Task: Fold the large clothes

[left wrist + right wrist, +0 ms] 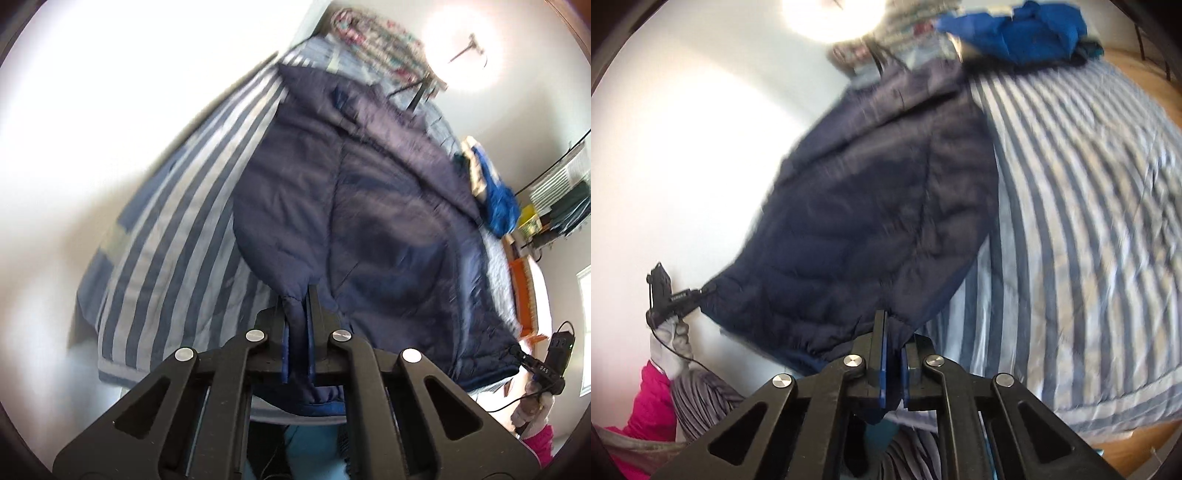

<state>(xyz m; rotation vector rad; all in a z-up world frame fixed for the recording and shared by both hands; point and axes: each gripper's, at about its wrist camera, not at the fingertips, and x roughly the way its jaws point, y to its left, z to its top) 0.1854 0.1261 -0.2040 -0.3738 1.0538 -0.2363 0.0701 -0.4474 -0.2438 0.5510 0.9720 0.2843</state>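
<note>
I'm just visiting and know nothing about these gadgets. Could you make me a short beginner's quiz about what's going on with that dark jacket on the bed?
1. True or false: both grippers are clamped on the navy puffer jacket.
2. What does the jacket lie on? A) a bare wooden table B) a blue-and-white striped bedspread C) a metal rack
3. Fill in: the garment bundled at the bed's far side, beyond the jacket, is bright ____.

Key
1. True: the left gripper and the right gripper each pinch the jacket's hem.
2. B
3. Blue: the blue garment.
</note>
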